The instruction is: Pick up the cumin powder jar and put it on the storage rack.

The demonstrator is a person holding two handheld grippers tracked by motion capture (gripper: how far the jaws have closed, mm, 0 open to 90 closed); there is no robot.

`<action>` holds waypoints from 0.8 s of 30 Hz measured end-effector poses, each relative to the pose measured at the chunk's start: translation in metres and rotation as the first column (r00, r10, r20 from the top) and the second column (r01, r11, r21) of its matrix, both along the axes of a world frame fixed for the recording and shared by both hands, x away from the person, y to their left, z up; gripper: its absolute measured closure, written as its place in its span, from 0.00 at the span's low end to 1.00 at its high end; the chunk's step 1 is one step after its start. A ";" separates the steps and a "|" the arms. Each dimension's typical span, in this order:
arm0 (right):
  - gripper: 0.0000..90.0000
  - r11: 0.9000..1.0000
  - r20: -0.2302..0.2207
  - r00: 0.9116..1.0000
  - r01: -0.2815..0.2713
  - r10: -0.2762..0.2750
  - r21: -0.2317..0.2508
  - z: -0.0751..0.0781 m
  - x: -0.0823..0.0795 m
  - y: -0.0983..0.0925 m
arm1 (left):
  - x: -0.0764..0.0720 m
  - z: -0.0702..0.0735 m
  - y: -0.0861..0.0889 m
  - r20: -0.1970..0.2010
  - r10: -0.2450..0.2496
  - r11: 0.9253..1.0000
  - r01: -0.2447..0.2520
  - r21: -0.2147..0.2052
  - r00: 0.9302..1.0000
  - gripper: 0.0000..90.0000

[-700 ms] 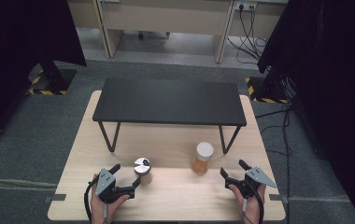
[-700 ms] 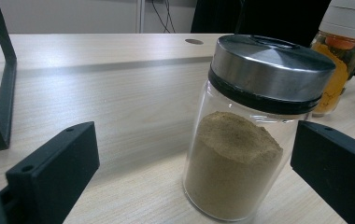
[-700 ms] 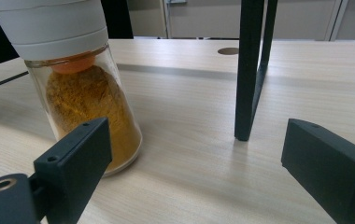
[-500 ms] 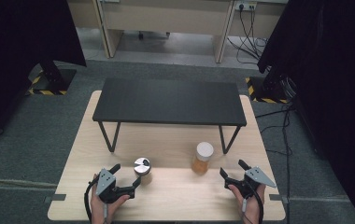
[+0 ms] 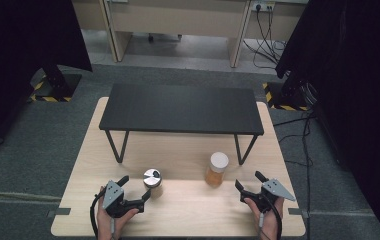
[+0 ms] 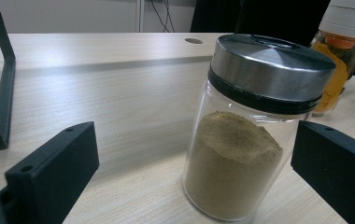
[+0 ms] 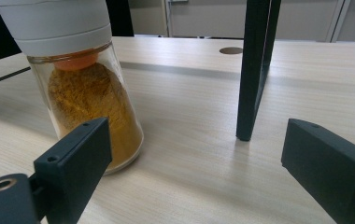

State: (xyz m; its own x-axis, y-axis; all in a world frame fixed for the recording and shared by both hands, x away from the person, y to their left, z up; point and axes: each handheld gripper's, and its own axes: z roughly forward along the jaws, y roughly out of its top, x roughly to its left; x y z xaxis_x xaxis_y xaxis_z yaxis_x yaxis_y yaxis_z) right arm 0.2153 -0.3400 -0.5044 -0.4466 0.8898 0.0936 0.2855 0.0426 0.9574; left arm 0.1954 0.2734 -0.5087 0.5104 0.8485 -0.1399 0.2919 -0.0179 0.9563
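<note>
The left gripper [image 5: 134,194] has its fingers spread open around the steel-lidded jar [image 5: 152,182] near the table's [image 5: 188,155] front edge; its own view reveals tan powder [image 6: 231,163]. The right gripper [image 5: 250,183] is open beside the orange jar [image 5: 216,169].

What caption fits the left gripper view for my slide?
Open left gripper frames a steel-lidded jar of tan powder.

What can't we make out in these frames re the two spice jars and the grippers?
- Steel-lid jar: its foot is cut off by the bottom edge of the left gripper view; any label is too small to read in the high view.
- White-lid jar: its lid top is cut off by the upper edge of the right gripper view, and a finger covers its lower side.
- Left gripper, right gripper: palms hidden under the grippers in the high view.
</note>
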 end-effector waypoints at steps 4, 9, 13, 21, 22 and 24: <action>0.10 1.000 -0.001 1.000 0.000 0.000 0.001 0.000 0.000 0.000 | 0.000 -0.001 0.001 0.002 -0.001 1.000 0.001 -0.003 1.000 0.00; 0.10 1.000 -0.001 1.000 -0.001 0.001 0.003 0.000 0.000 -0.001 | 0.001 0.001 0.001 0.001 -0.014 1.000 0.014 0.007 1.000 0.00; 0.10 1.000 -0.001 1.000 -0.002 0.002 0.003 0.000 0.000 -0.001 | 0.002 0.002 0.000 -0.003 -0.030 0.999 0.030 0.018 1.000 0.00; 0.10 1.000 -0.002 1.000 -0.001 0.001 0.005 0.000 0.000 -0.001 | 0.003 0.007 -0.003 0.002 -0.059 0.997 0.058 0.046 0.998 0.00; 0.10 1.000 -0.002 1.000 -0.001 0.001 0.004 0.000 0.000 -0.001 | 0.003 0.007 -0.003 0.000 -0.061 0.997 0.061 0.051 0.998 0.00; 0.10 1.000 -0.001 1.000 -0.002 0.002 0.003 0.000 0.000 -0.001 | 0.004 0.008 -0.003 0.000 -0.067 0.996 0.067 0.051 0.998 0.00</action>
State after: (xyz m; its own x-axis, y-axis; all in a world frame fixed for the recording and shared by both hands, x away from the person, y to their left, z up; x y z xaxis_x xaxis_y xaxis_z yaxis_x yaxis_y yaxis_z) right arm 0.2156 -0.3408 -0.5045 -0.4482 0.8886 0.0970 0.2864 0.0400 0.9573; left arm 0.1990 0.2699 -0.5012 0.5663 0.8185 -0.0963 0.2870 -0.0863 0.9540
